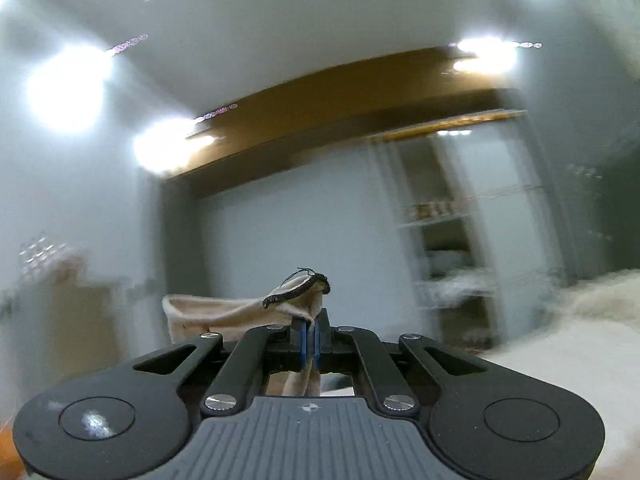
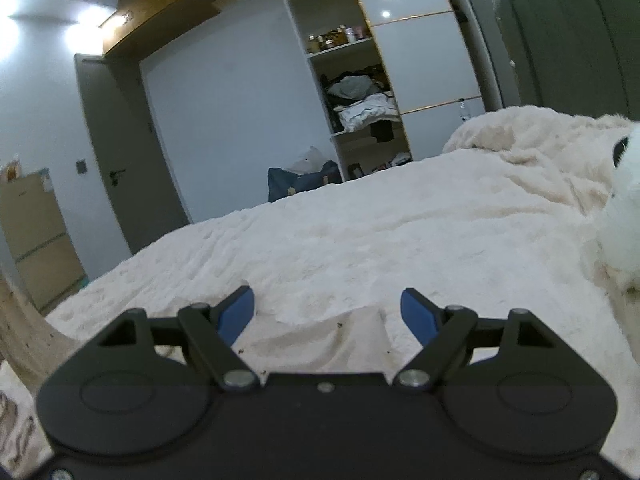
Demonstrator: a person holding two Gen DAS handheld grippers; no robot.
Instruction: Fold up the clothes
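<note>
My left gripper [image 1: 311, 326] is shut on a beige garment [image 1: 240, 310] with a dark stitched edge, and holds it up in the air, tilted toward the wall and ceiling. The cloth pokes out above the blue pads and hangs down below them. The left wrist view is blurred by motion. My right gripper [image 2: 328, 310] is open and empty, low over the fluffy white bed cover [image 2: 360, 240]. A strip of beige cloth [image 2: 24, 328] shows at the left edge of the right wrist view.
An open wardrobe [image 2: 360, 92] with piled clothes stands past the bed. A dark blue bag [image 2: 300, 184] sits on the floor by it. A grey door [image 2: 120, 148] is at the left. A white plush toy [image 2: 624, 208] lies at the bed's right.
</note>
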